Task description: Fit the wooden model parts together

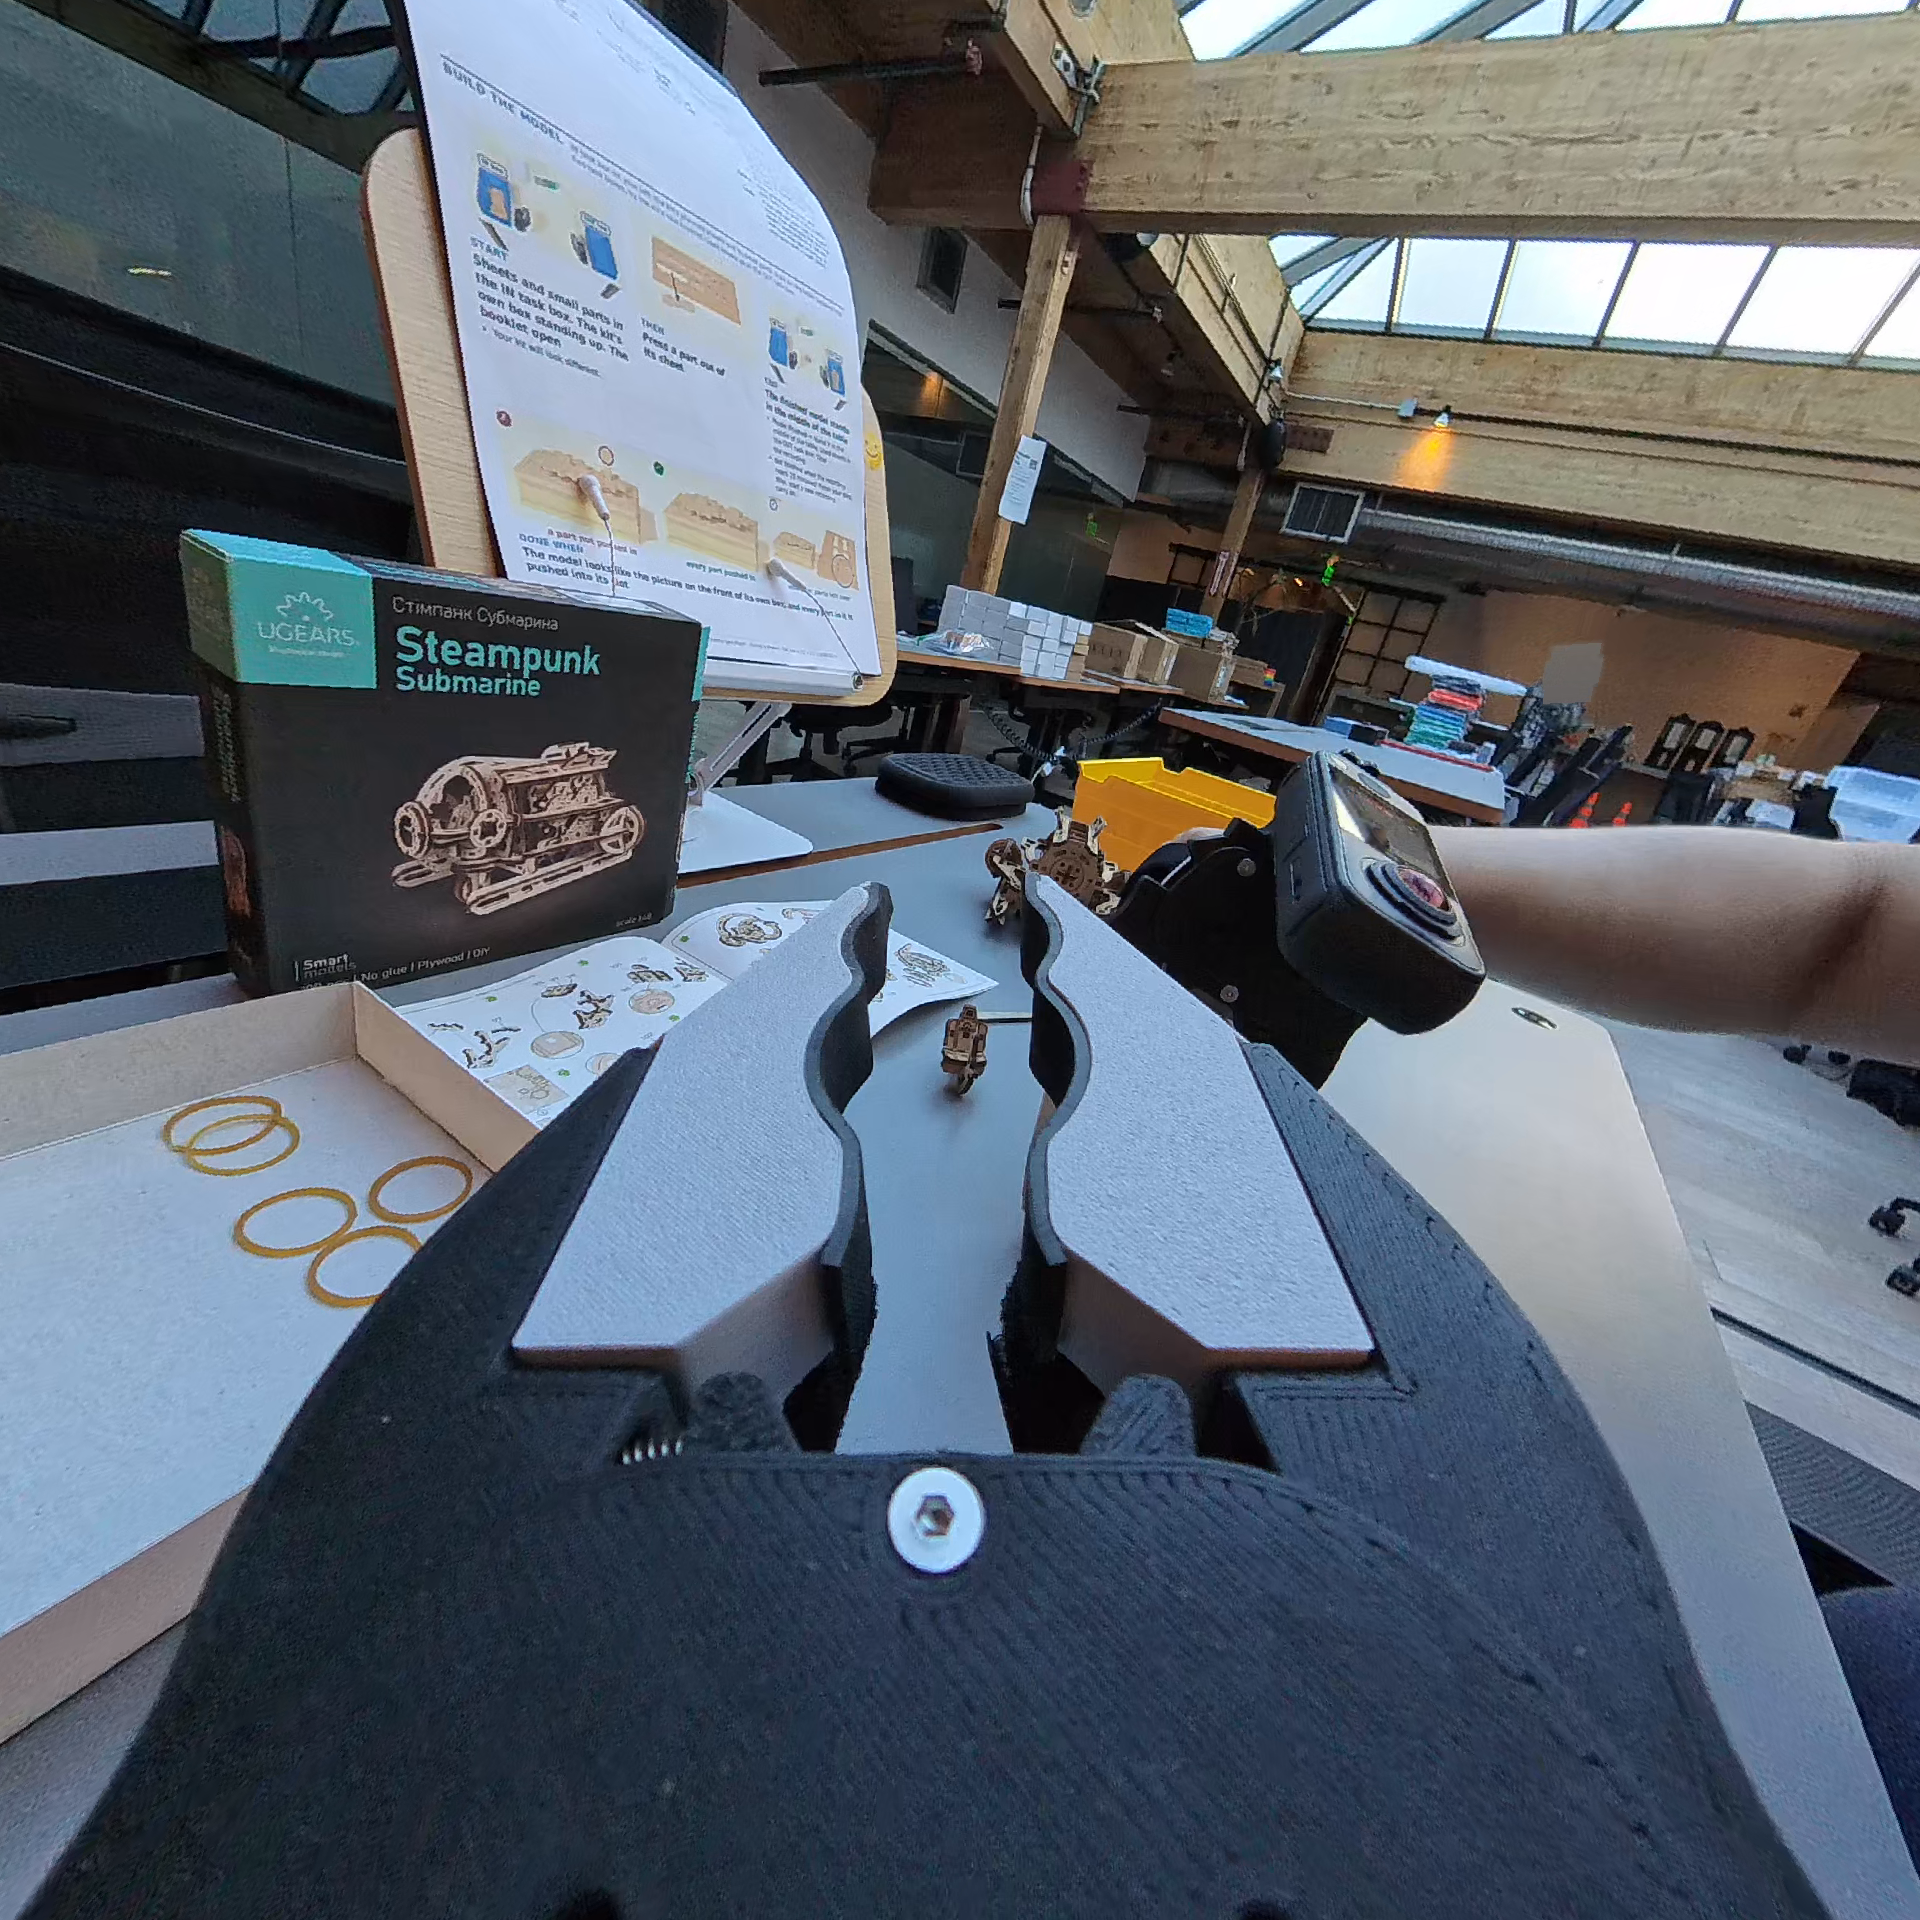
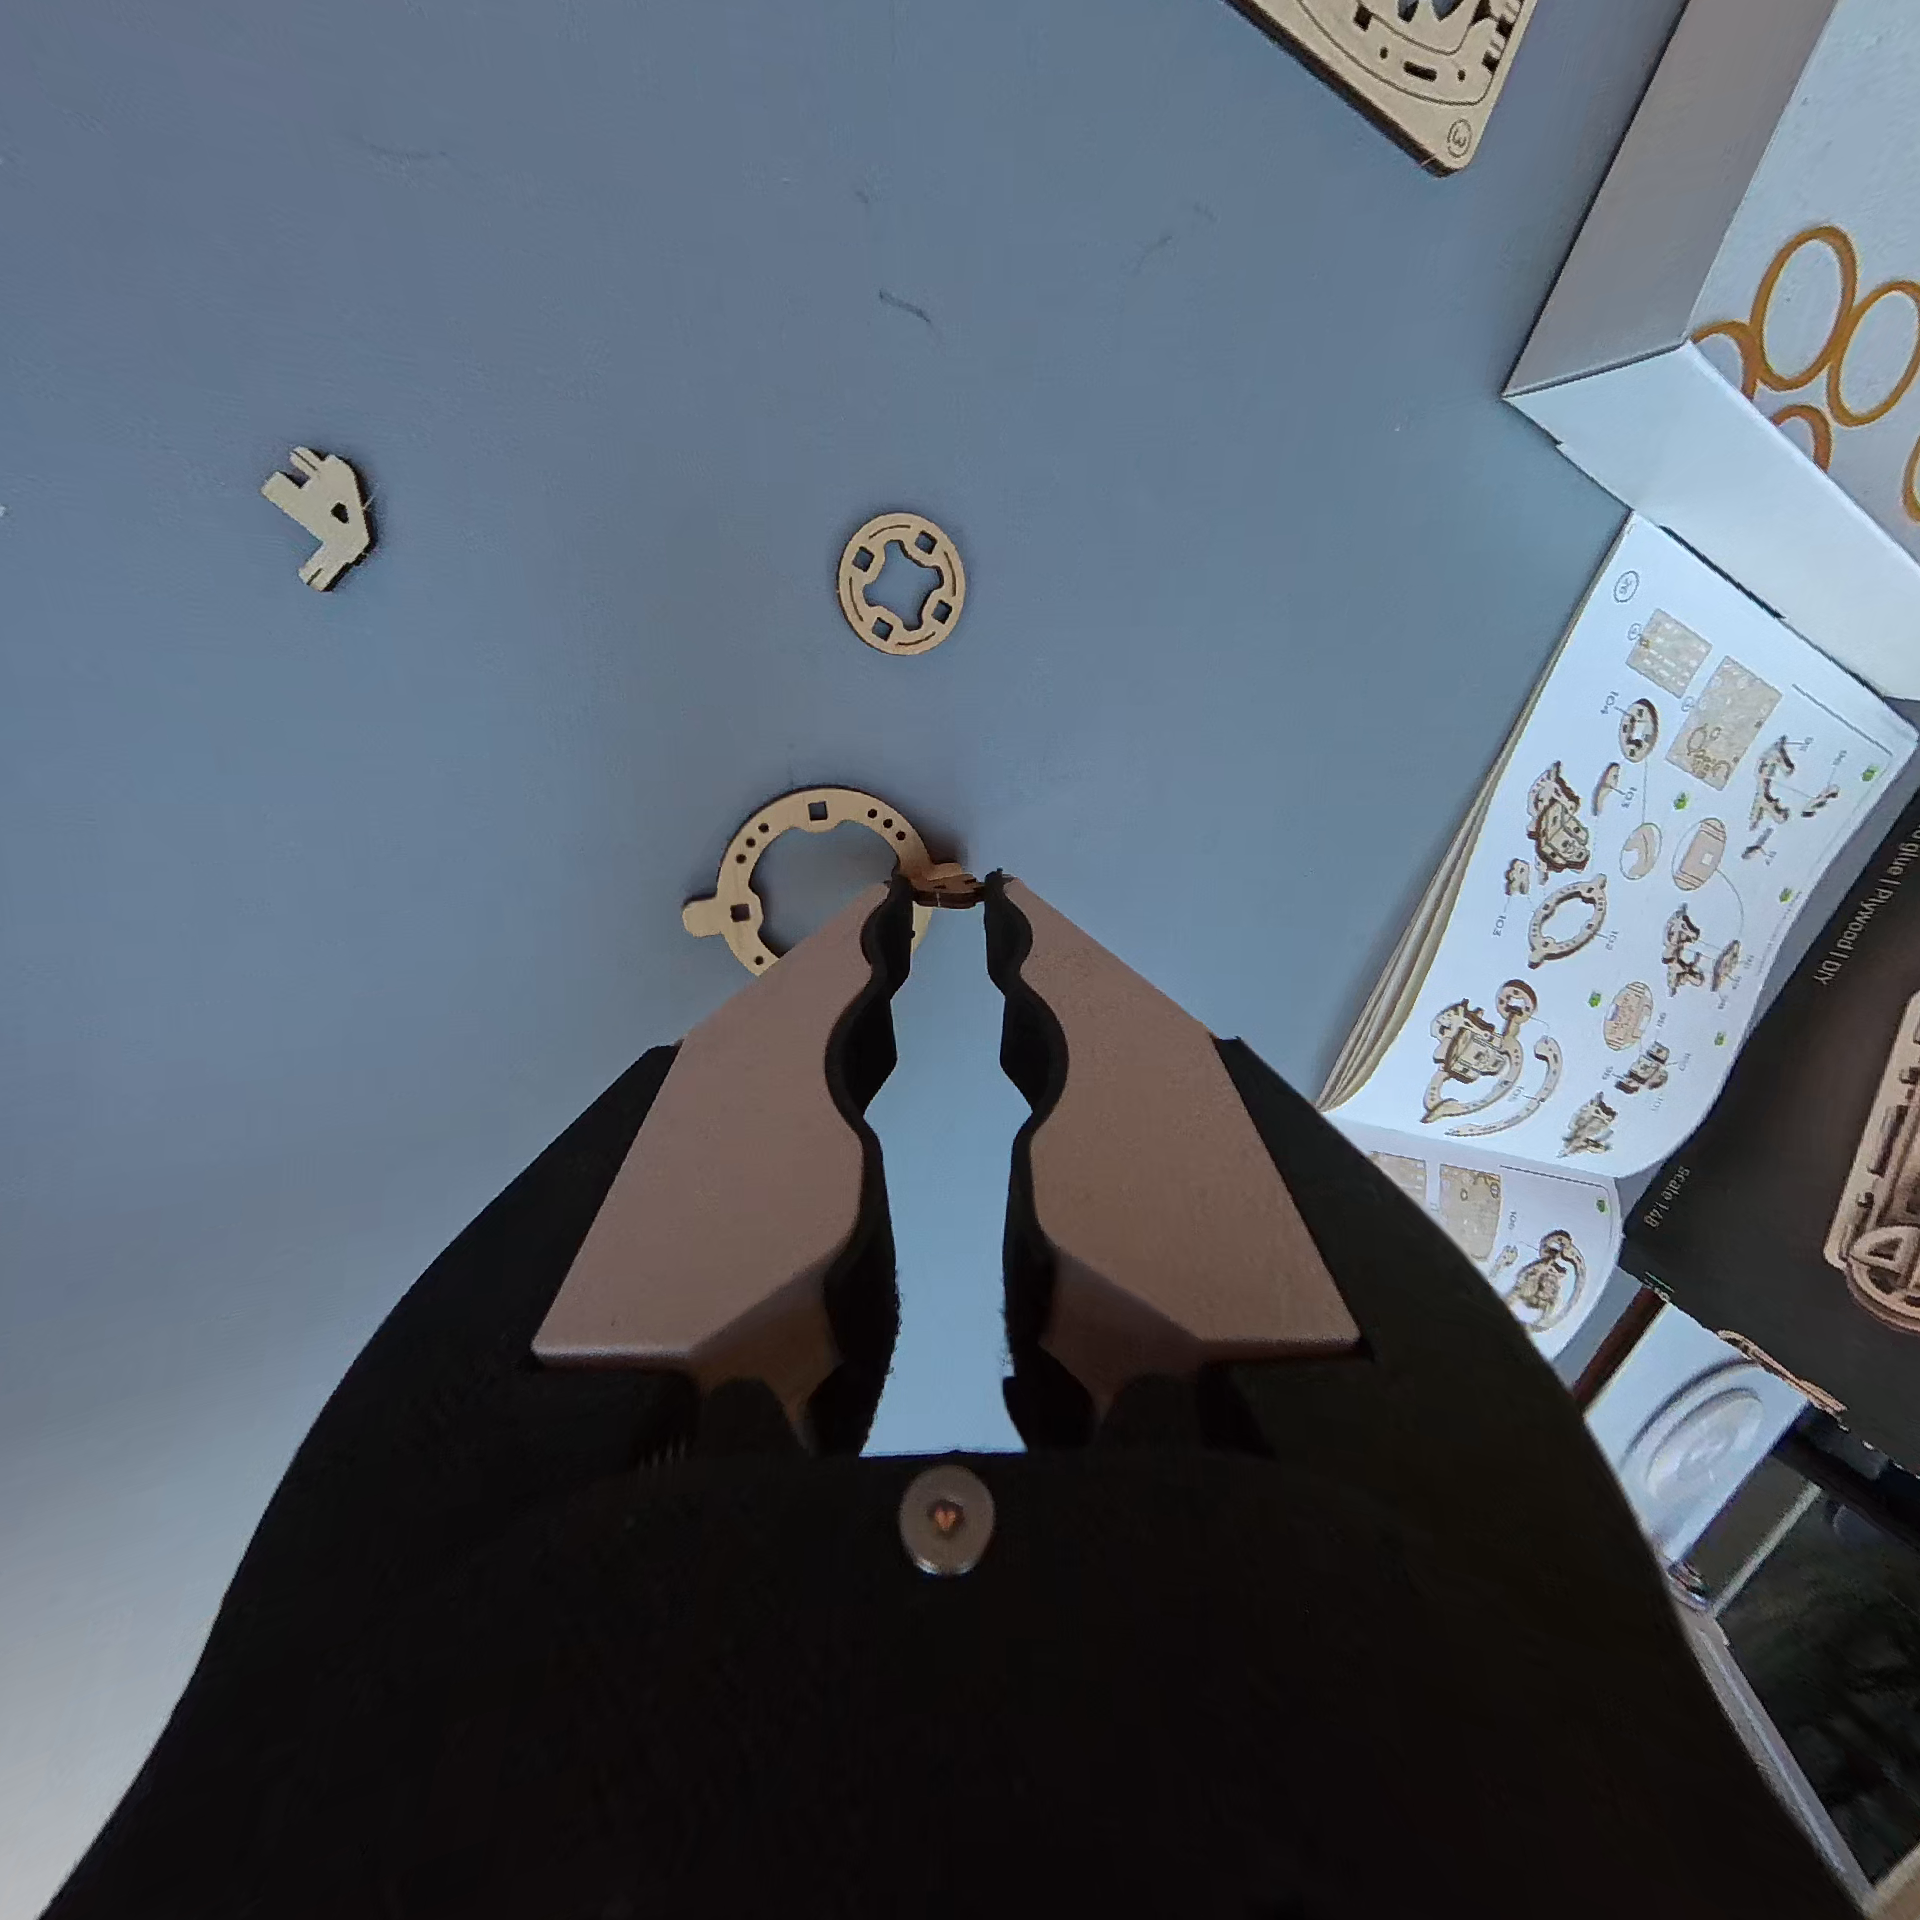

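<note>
Right gripper (image 2: pixel 943 902) fingers pinch a small wooden tab (image 2: pixel 940 884) at the edge of a perforated wooden ring (image 2: pixel 774 871) on the grey table (image 2: pixel 520 260); left gripper (image 1: pixel 956 904) hovers narrowly parted, empty, above a small wooden sub-assembly (image 1: pixel 964 1047).

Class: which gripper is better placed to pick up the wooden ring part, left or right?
Right. The right gripper has its tips at the wooden ring part; the left gripper hovers open, farther off.
</note>
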Demonstrator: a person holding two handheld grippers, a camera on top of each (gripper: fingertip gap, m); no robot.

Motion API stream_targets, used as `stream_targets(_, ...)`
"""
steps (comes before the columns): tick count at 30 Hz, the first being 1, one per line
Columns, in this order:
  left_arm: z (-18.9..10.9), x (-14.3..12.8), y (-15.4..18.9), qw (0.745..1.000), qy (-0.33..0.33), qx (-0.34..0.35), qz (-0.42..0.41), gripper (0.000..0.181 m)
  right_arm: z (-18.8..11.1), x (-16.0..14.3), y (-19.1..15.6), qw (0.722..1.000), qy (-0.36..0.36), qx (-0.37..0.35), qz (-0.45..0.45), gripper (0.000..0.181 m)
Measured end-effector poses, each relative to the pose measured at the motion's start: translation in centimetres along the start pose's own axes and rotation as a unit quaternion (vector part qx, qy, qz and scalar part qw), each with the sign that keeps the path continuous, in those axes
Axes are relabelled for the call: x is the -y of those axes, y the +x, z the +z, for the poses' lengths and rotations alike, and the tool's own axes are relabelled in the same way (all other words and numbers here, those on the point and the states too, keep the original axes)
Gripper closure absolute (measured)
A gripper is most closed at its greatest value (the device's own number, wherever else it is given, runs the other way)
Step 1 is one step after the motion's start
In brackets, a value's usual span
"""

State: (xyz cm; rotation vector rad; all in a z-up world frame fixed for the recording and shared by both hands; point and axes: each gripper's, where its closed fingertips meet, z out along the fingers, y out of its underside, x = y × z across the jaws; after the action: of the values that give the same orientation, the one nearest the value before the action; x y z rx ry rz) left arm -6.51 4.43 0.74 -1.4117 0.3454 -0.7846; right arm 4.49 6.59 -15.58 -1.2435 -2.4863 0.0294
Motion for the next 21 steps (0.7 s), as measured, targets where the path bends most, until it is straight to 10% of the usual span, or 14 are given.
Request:
stream_targets(6,-0.1,0.2,0.0,1.000,0.003,0.000,-0.001,0.158,-2.2,0.4,0.9,0.994,0.059,-0.005,0.095,0.155)
stream_targets(11,-0.1,0.3,0.1,1.000,0.004,-0.001,0.000,0.158,-1.8,-0.8,2.0,0.931,0.077,0.008,0.355,0.150)
stream_targets(21,0.0,0.0,0.1,1.000,-0.002,-0.002,0.000,0.158,-1.0,-0.2,1.6,0.879,0.057,-0.001,0.474,0.161)
